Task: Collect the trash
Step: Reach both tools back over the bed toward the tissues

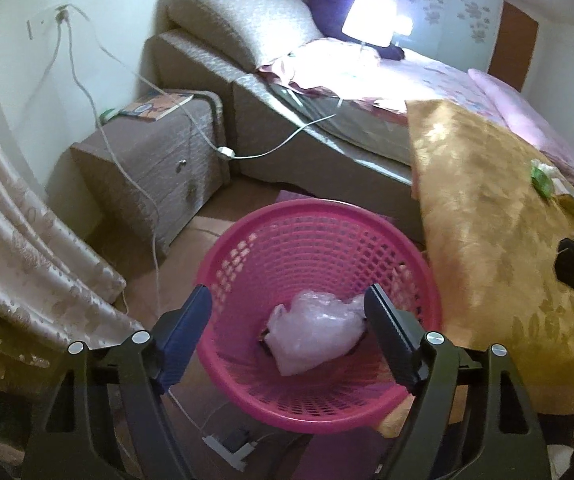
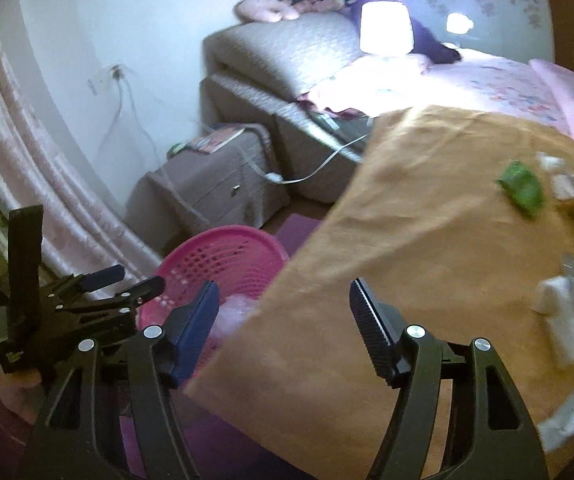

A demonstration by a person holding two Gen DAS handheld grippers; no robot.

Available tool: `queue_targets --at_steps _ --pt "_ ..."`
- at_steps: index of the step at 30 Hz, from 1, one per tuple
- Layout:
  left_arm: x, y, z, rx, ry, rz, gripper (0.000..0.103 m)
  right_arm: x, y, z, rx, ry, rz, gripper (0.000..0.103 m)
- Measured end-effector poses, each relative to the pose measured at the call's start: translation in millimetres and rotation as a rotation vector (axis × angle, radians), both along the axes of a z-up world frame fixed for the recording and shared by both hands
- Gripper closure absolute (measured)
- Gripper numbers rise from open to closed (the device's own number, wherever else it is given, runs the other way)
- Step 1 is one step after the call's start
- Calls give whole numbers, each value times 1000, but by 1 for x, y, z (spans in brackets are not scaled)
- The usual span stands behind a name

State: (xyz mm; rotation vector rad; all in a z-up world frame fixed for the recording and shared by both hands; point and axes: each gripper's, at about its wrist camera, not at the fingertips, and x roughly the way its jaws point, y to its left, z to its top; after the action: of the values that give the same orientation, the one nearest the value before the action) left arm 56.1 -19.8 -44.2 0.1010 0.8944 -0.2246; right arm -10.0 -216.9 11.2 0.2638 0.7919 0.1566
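Left gripper (image 1: 287,308) jaws spread wide, holding nothing, poised above the pink basket (image 1: 427,280). Crumpled clear plastic bag (image 1: 311,332) lies at the basket bottom, between and below the jaws, its right edge just beside the right jaw. Right gripper (image 2: 283,304) jaws also wide apart and empty, over the near edge of the gold-clothed table (image 2: 407,240). More trash on the table ahead and right of the right jaws: green wrapper (image 2: 523,188), white crumpled tissue (image 2: 567,320), other bits too blurred to name. Basket sits left of those jaws, beside the table. Nightstand (image 1: 155,164) and bed (image 1: 367,88) beyond.
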Motion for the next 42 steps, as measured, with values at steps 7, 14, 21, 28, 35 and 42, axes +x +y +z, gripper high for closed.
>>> queue_targets --at_steps 7,14,21,28,35,42 --pt "-13 -38 2 16 -6 -122 26 -44 -53 6 -19 -26 -151 38" --pt "-29 -87 11 16 -33 -276 26 -93 -110 2 -42 -17 -312 35" --pt "-55 -169 17 11 -76 -512 26 -128 -156 0 -50 -19 -445 34" --pt "-70 -251 15 7 -86 -699 26 -146 -186 -6 -25 -24 -524 34" --pt "-74 -300 9 12 -98 -806 26 -151 -200 -6 -14 -37 -554 33" --pt "-64 -336 -11 27 -34 -849 26 -154 -200 -8 -1 -33 -558 33"
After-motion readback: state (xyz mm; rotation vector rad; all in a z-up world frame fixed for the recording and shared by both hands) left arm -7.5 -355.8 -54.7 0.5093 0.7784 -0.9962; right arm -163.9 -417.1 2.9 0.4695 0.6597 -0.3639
